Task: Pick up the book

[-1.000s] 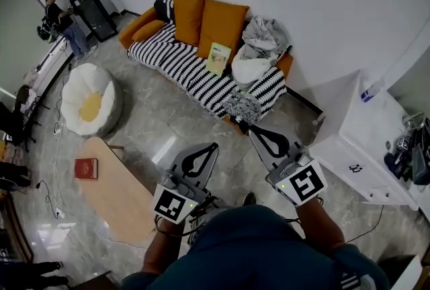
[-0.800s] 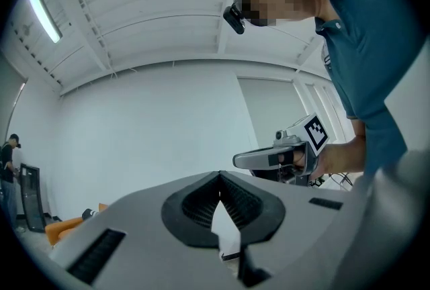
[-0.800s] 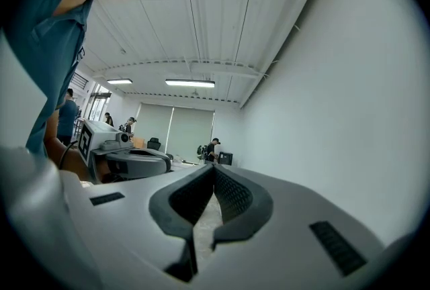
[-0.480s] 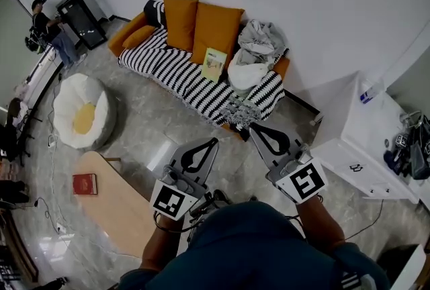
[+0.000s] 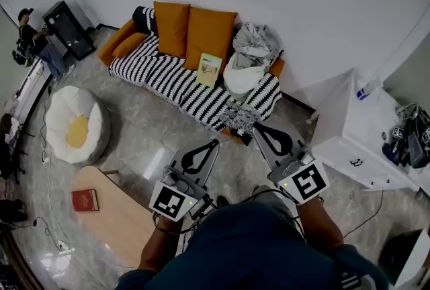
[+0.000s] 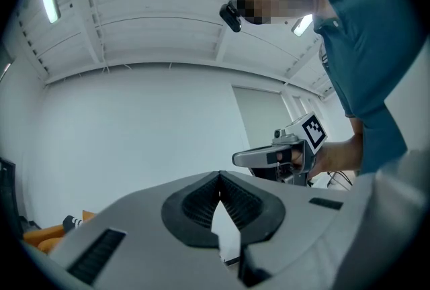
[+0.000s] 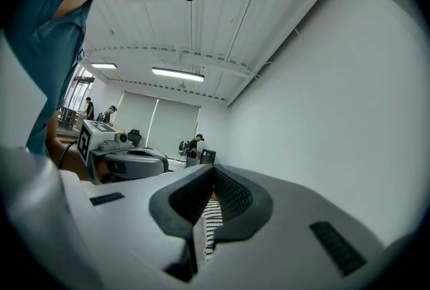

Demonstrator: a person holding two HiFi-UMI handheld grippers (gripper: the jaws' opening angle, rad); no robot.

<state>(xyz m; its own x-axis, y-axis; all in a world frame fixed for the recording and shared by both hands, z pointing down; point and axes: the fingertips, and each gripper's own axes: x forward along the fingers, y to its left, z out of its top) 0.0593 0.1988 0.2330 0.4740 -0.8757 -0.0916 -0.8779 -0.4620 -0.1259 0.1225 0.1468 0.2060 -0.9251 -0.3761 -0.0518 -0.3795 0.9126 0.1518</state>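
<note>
The thin pale-green book on the far striped sofa is probably light and stiff; its free edge should be pinched. Left gripper and right gripper are closed, empty.

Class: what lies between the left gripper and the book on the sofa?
Head view: bare floor, then the striped sofa seat, between left gripper and book.

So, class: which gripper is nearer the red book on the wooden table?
Left. The left gripper is just right of the wooden table bearing the red book; the right gripper sits farther right, beyond it.
</note>
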